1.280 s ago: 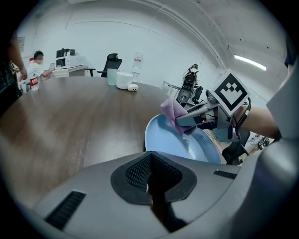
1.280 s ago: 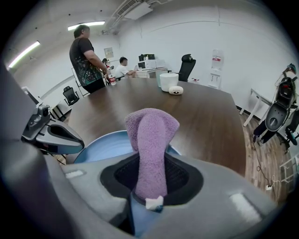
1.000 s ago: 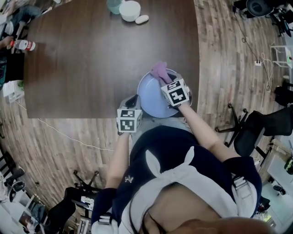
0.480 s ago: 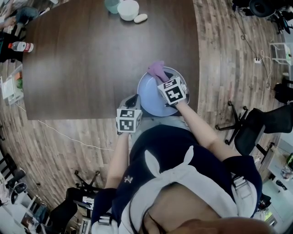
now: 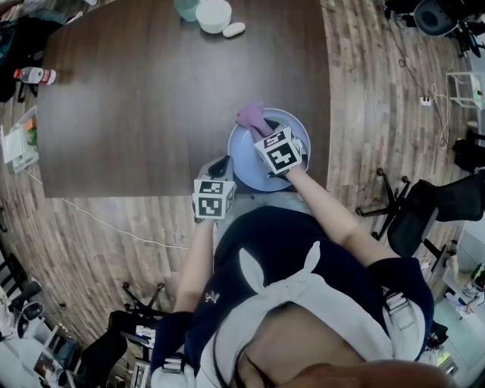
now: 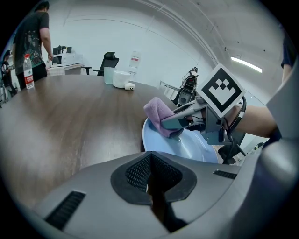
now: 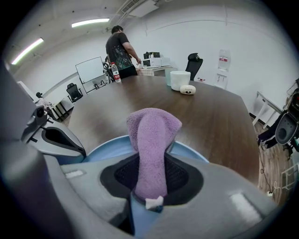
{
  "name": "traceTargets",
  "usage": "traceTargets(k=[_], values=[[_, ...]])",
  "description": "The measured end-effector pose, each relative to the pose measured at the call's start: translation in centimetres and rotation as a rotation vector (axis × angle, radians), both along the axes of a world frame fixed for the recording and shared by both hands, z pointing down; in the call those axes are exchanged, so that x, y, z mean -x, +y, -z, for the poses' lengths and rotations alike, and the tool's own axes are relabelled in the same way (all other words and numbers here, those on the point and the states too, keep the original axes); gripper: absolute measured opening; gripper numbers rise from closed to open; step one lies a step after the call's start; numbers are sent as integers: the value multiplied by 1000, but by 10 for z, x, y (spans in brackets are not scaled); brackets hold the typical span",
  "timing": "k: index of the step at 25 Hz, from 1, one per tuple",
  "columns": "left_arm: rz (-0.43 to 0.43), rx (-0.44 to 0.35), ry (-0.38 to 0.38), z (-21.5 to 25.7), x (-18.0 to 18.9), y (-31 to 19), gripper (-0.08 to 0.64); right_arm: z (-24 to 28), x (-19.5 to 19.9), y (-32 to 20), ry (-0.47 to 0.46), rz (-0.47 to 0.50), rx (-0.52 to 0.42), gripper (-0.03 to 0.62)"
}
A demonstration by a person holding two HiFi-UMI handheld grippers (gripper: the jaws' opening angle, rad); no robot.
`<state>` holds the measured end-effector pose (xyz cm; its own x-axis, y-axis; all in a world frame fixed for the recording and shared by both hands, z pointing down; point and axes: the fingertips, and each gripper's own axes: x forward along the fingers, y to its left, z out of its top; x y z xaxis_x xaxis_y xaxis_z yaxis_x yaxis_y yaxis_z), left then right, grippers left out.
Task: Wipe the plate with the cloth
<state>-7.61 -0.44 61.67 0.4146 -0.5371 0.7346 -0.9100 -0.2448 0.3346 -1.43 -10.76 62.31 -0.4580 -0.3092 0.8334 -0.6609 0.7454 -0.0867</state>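
The right claw (image 7: 150, 168) is clamped on the cloth (image 7: 152, 135). Its jaws press in from either side, and the purple terry stands out ahead of them in a folded, rounded bunch. A small white tag (image 7: 154, 202) shows at the cloth's near end, deep between the jaws. The claw slopes down over the plate (image 5: 244, 163). The cloth's front end lies on the plate's far-left rim and laps a little over it toward the table (image 5: 167, 98).

The left claw (image 6: 150, 163) has its jaws drawn together, with only a thin dark slit between the pads. Its tips sit at the plate's near-left rim; whether they nip that rim cannot be told. The two claws are near each other, the left lower and just beside the plate.

The pale blue plate sits at the near edge of the dark wood table, straight in front of the person. Well apart from it, at the far edge, are a cup (image 5: 187, 9), a white bowl (image 5: 214, 15) and a small white object (image 5: 235, 30), close together. A bottle (image 5: 34, 75) stands at the table's far-left corner, and a person (image 7: 119, 46) stands beyond it. Office chairs (image 5: 424, 212) stand on the wood floor to the right.
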Motion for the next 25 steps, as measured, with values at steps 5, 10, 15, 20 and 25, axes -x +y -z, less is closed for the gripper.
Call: traceTargets(k=[5,10,15,20,25], values=[[1,3,-1,-1,0,1,6,0,10,9,-15,27,11,121],[-3,19,9,3,-1,2,6,1,21,19,-33,62,27,121],[3,12,3,2,-1,0,6,2,29,30,-58,96,41,121],[6,-3,-9,-2,2,-3,6,0,35,40,-76,127,54,121],[8,-5,-9,-2,1,-2,6,1,40,49,-104,147,88,121]])
